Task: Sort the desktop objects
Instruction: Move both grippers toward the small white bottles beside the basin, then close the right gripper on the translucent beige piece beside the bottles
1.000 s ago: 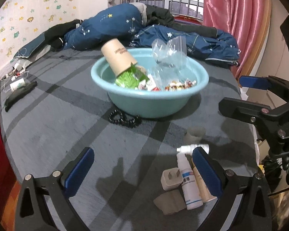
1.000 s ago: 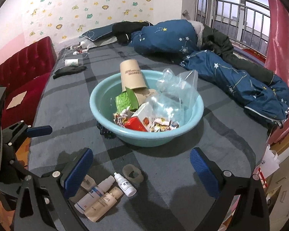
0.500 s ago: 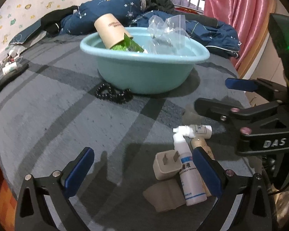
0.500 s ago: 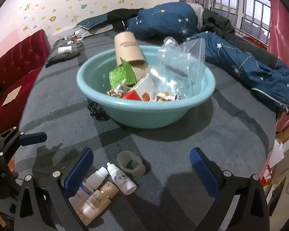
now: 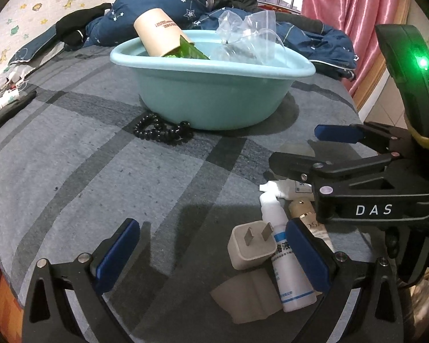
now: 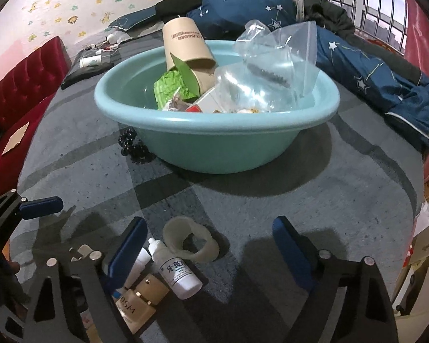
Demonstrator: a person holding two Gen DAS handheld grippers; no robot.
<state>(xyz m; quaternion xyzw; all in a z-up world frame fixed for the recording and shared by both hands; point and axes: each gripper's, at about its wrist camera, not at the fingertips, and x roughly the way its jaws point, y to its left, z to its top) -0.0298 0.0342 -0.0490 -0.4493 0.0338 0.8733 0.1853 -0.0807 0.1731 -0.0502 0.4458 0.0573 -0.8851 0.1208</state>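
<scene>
A light blue basin [image 5: 214, 97] [image 6: 214, 143] stands on the grey bed cover, holding a cardboard tube [image 6: 186, 45], clear plastic bags [image 6: 274, 65] and wrappers. Near me lie a white plug adapter [image 5: 251, 245], a white spray bottle [image 5: 289, 268], a small dropper bottle [image 6: 177, 271], a beige tube [image 6: 141, 300] and a translucent tape ring [image 6: 190, 240]. My left gripper [image 5: 211, 251] is open, low over the cover beside the adapter. My right gripper [image 6: 211, 251] is open around the tape ring and dropper bottle; it also shows in the left wrist view [image 5: 323, 145].
A black bead bracelet [image 5: 163, 130] lies against the basin's left side. A blue starred quilt [image 6: 357, 51] is heaped behind the basin. A black object [image 5: 8, 111] and a small bottle [image 6: 90, 62] lie far left. A red sofa [image 6: 17, 91] borders the bed's left edge.
Both grippers have dropped lower and moved forward toward the small items in front of the basin. The right gripper now straddles the tape ring. Both stay open.
</scene>
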